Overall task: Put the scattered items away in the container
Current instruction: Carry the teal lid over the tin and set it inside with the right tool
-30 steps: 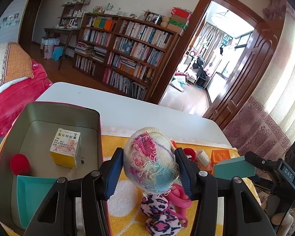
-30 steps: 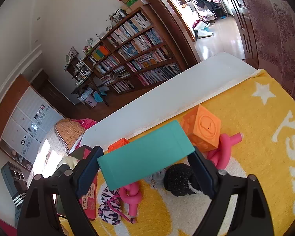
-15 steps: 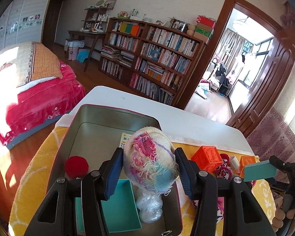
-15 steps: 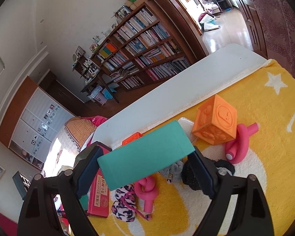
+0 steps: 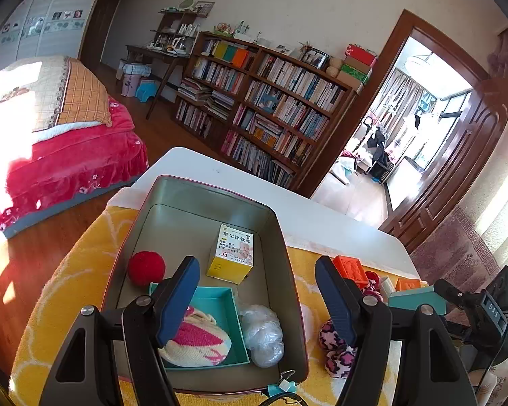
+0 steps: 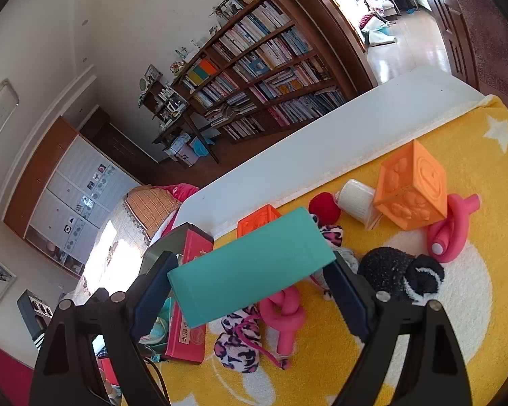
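The metal tin (image 5: 281, 237) sits on the yellow towel (image 5: 78, 291) and holds a red pompom (image 5: 146, 268), a yellow-and-white carton (image 5: 233, 253), a clear plastic wad (image 5: 264, 335) and a teal tray (image 5: 227, 304). The pink-and-cream knit ball (image 5: 199, 341) lies in that tray. My left gripper (image 5: 255, 270) hovers above the tin, its jaws opening with nothing between them. My right gripper (image 6: 250, 277) is shut on a teal box (image 6: 250, 267), held above the towel beside the tin's red side (image 6: 189, 270).
Loose on the towel are an orange cube (image 6: 411, 191), a smaller orange cube (image 6: 257, 220), two pink knotted toys (image 6: 452, 230) (image 6: 284, 311), a black pompom (image 6: 396, 270), a leopard-print cloth (image 6: 237, 341), a red ball (image 6: 324, 204) and a white cup (image 6: 355, 199). The white table edge (image 6: 321, 142) runs behind.
My left gripper carried the knit ball over the tin, then opened; the ball now lies in the teal tray. My right gripper drifted slightly with the teal box still gripped.
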Motion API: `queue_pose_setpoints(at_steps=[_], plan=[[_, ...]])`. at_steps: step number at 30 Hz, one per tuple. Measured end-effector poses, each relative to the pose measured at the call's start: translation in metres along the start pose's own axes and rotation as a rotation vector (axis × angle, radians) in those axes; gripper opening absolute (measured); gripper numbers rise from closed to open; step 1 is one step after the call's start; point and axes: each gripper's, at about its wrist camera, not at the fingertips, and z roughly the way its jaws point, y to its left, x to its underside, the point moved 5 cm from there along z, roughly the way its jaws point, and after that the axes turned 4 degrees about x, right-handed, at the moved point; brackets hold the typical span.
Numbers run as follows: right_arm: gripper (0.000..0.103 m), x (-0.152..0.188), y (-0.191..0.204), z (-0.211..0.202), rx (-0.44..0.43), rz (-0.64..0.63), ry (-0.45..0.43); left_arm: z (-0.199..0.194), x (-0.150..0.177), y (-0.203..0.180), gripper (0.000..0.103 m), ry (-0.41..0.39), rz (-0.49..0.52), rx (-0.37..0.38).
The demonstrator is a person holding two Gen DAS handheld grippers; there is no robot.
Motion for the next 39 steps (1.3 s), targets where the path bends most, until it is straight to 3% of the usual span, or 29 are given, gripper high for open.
queue_pose_setpoints(at_steps=[8,16,27,39], plan=[[0.089,0.005,0.036,0.025,-0.109,0.004,0.062,-0.009,0.004,0.017,0.072,0.003,-0.032,-0.007],[0.089,0.008,0.114,0.075,-0.142,-0.065,0.116,-0.008,0.011,0.033,0.072,0.015,-0.056,-0.037],[0.089,0.011,0.194,0.15,-0.082,-0.22,0.145,-0.004,0.012,0.052,0.072,0.013,-0.088,-0.082],[0.092,0.02,0.211,0.201,0.016,-0.338,0.217,-0.001,0.014,0.063,0.072,0.018,-0.116,-0.109]])
